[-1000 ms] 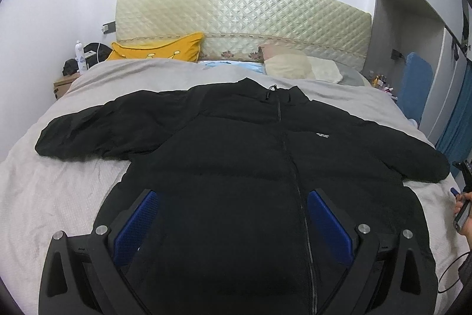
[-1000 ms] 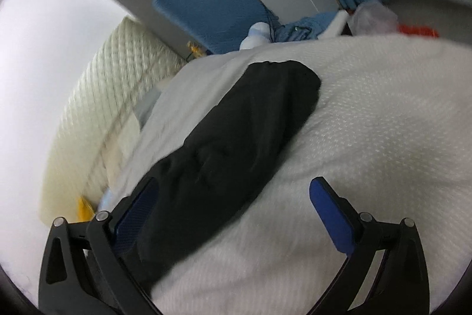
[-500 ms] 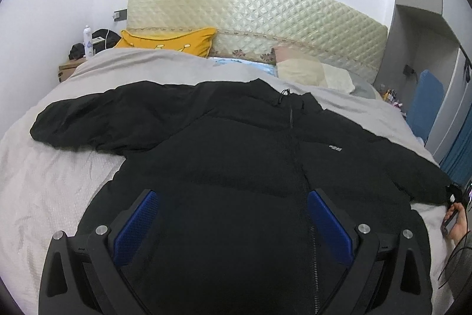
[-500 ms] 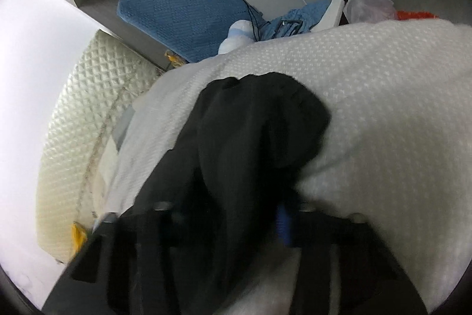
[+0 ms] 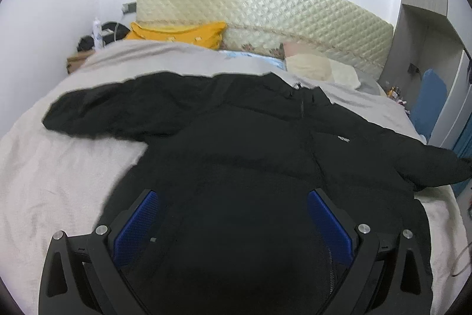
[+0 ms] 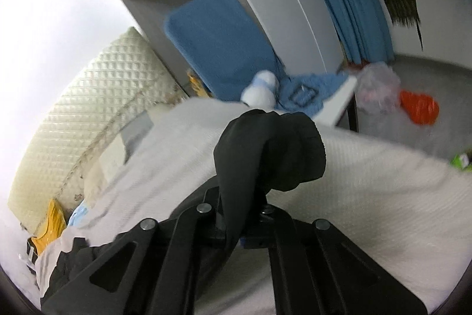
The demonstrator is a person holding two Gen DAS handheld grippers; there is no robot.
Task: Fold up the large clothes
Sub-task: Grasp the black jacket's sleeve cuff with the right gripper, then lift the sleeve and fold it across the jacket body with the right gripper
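Black puffer jacket (image 5: 250, 155) lies front-up and zipped across the bed (image 5: 53, 185), collar at 12 o'clock toward the quilted headboard (image 5: 265, 8), sleeves spread to 9 and 3. Judged: spread flat so each sleeve can fold inward.

Right gripper (image 6: 244, 214): jaws clamped on the sleeve cuff (image 6: 271, 149), fabric bunched and standing above the fingers, pinched at the end, probably to carry it across the body.

Left gripper (image 5: 233, 223): jaws wide apart, gripping nothing, hovering over the lower front panel; blue ribbed pads (image 5: 135, 223) visible.

Shell matte, padded, softly lumpy. Bedcover pale, waffle-textured, wrinkled at 9 o'clock.
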